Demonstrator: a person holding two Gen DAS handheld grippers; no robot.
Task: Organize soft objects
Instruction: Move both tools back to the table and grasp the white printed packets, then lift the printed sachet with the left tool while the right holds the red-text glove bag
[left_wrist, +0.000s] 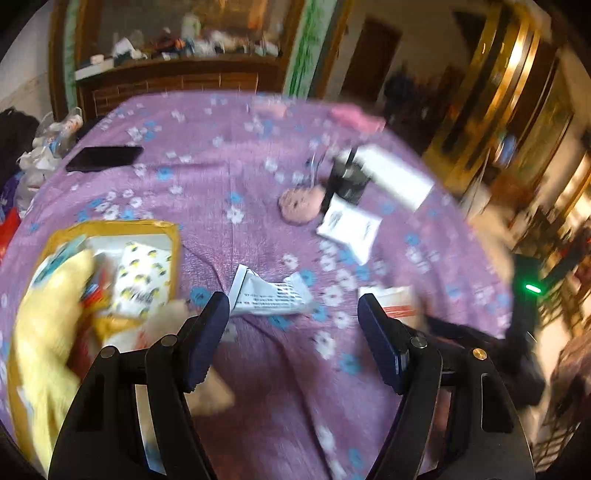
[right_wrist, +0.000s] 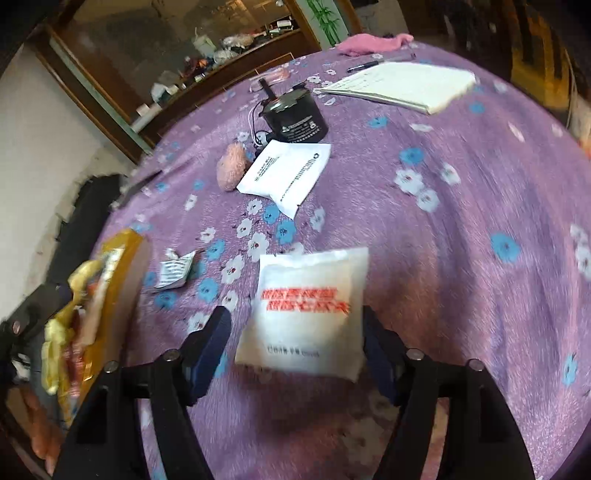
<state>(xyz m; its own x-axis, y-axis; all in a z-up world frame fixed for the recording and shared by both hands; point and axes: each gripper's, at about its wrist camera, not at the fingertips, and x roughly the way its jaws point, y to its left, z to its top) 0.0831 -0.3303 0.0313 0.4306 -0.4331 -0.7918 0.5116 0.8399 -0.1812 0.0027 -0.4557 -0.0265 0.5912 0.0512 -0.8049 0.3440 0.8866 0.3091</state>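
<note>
right gripper (right_wrist: 295, 343) spread wide, white pouch with red print (right_wrist: 304, 314) between its fingers on purple cloth (right_wrist: 461, 206), not pinched yet | left gripper (left_wrist: 293, 325) released, empty, crumpled white packet (left_wrist: 271, 291) just ahead | yellow box (left_wrist: 110, 229) left, holds soft items | tip: centre pouch, clamp mid-body, lift clear before swinging to box | far: pink ball (right_wrist: 231, 166), black jar (right_wrist: 295, 114)

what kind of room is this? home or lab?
Most likely a lived-in home, perhaps a dining or living room. A table under a purple floral cloth, a dark wooden cabinet with cluttered shelves behind it, and a notebook and black phone lying about.
</note>
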